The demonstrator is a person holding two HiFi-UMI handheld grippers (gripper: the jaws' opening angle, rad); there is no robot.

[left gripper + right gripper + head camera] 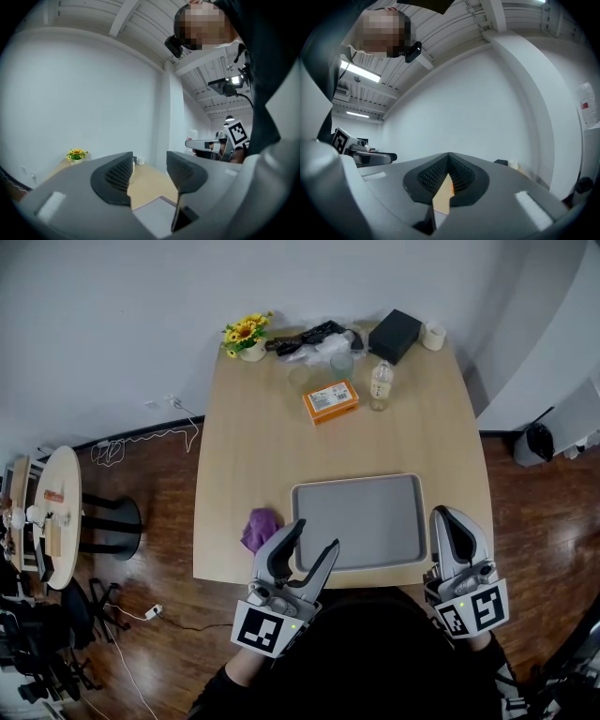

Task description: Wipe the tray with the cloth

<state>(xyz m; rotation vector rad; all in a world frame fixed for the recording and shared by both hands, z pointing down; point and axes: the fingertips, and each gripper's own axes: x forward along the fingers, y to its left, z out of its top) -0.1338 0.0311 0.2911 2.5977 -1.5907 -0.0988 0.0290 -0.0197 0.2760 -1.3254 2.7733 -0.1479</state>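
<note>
Your left gripper (316, 534) hangs at the table's (244, 446) front edge with its jaws partly apart. Its own view shows nothing between them, only bare tabletop and a corner of the tray through the gap.

From the head view, its left jaw tip sits just beside the cloth (261, 527) and its right jaw overlaps the tray's (356, 486) front-left corner. I can't tell if either one is touching.

Your right gripper (447, 519) has its jaws closed tip to tip and holds nothing. A thin slit lower down shows tabletop and a bit of the orange box (330, 400). This gripper sits just off the tray's front-right corner, at the table edge.

The cloth is purple, bunched up and flat on the table, just left of the tray's left rim near the front edge. Neither gripper has it.

The tray is grey and rectangular, with nothing on it. It sits centred at the front of the table, long side toward you.

The far end of the table, well apart from the tray, has:
- 1 pot of yellow flowers (246, 336) at the back left
- 1 black box (395, 335) and 1 roll of tape (433, 335) at the back right
- 1 clear bottle (380, 385) just right of the orange box
</note>
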